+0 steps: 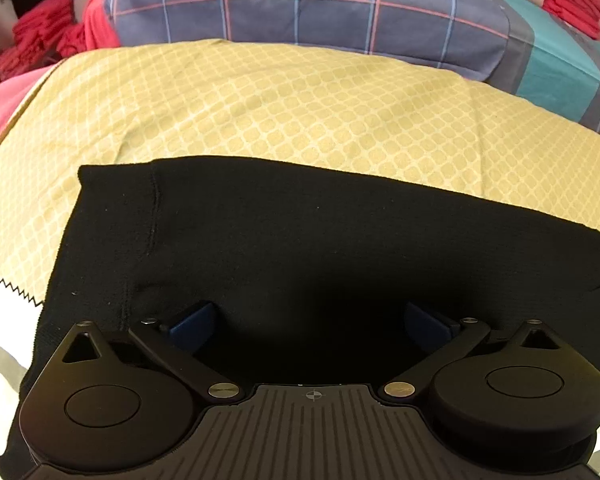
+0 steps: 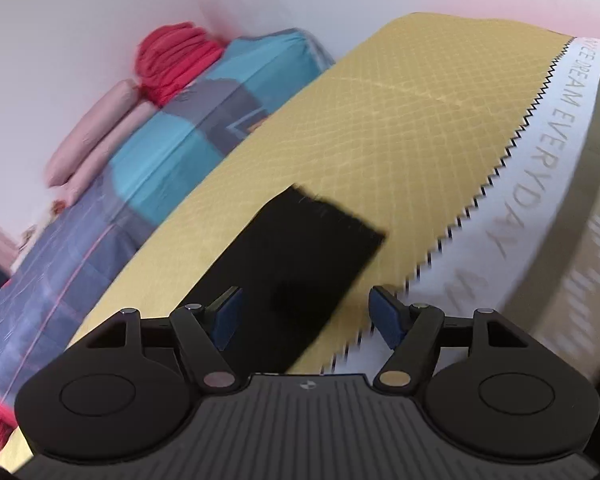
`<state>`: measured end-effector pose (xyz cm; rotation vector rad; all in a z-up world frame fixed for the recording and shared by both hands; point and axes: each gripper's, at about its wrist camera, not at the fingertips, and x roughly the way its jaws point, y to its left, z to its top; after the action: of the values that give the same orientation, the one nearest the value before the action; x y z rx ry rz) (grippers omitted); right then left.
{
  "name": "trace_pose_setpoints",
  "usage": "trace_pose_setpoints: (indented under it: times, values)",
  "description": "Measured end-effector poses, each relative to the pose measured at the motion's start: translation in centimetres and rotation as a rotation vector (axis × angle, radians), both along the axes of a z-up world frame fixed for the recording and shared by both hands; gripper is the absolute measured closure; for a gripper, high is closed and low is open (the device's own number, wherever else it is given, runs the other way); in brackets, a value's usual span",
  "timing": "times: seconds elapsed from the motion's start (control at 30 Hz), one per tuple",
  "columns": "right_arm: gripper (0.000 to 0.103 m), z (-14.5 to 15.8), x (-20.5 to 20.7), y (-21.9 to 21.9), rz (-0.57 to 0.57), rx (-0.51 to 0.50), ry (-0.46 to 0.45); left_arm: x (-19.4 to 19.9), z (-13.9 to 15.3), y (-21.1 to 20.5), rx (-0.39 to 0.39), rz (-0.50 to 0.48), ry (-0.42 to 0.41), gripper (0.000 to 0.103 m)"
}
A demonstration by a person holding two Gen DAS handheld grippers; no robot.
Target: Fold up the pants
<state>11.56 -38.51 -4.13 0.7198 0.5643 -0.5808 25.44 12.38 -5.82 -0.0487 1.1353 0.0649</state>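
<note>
Black pants (image 1: 300, 232) lie flat across a yellow patterned bed sheet (image 1: 260, 100), with a stitched hem band at the left end. My left gripper (image 1: 308, 324) hovers over the near part of the pants, open, with nothing between its blue pads (image 1: 192, 326). In the right wrist view one black pant leg end (image 2: 300, 256) stretches away over the same sheet (image 2: 420, 112). My right gripper (image 2: 306, 320) stands open above that leg, its blue pads (image 2: 388, 316) apart and not pressing on the cloth. The right view is blurred by motion.
A plaid blue-grey folded quilt (image 1: 300, 4) lies behind the sheet, with red cloth stacks (image 1: 40, 36) at the left and right. Pink pillows (image 2: 96, 136) and a red stack (image 2: 172, 60) rest against the wall. The mattress side (image 2: 548, 160) with printed letters drops off at the right.
</note>
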Motion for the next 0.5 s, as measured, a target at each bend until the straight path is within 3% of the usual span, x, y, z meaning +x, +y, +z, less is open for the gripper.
trace_pose_setpoints:
  times: [0.03,0.07,0.1,0.13,0.17,0.23,0.3,0.33,0.37,0.47,0.5]
  values:
    - [0.036,0.0,0.6,0.0,-0.01,-0.017,0.008,-0.2,-0.1,0.1,-0.003,0.0,-0.002,0.0]
    - [0.051,0.0,1.3,0.3,0.006,-0.037,0.028,-0.2,-0.2,0.1,-0.004,0.0,-0.001,0.0]
    - [0.093,0.1,2.2,0.8,0.065,-0.052,0.05,-0.1,-0.1,0.2,-0.002,-0.001,0.001,0.0]
    - [0.091,0.3,2.7,1.1,0.127,-0.052,0.062,-0.1,-0.1,0.1,0.003,-0.003,0.005,0.0]
    - [0.092,1.1,3.0,1.6,0.183,-0.118,0.095,0.0,0.0,0.0,0.008,-0.005,0.007,0.0]
    - [0.095,2.0,2.4,0.1,0.155,-0.251,0.127,0.0,0.0,-0.4,0.009,-0.006,0.008,0.0]
    - [0.096,1.1,1.0,-4.2,0.019,-0.156,0.162,-0.1,-0.1,-0.4,0.007,-0.008,0.002,0.0]
    - [0.096,0.7,0.3,-5.4,0.003,-0.11,0.135,-0.2,-0.1,-0.4,0.013,-0.01,-0.001,0.0]
    - [0.096,0.7,0.1,-5.6,0.017,-0.11,0.125,-0.2,-0.1,-0.5,0.016,-0.012,-0.004,0.0]
    - [0.096,1.1,1.2,-3.6,0.075,-0.234,0.207,-0.2,0.0,-0.5,0.016,-0.013,-0.001,0.0]
    - [0.088,1.2,1.4,-3.3,0.065,-0.235,0.225,-0.1,0.0,-0.5,0.017,-0.011,0.006,0.0]
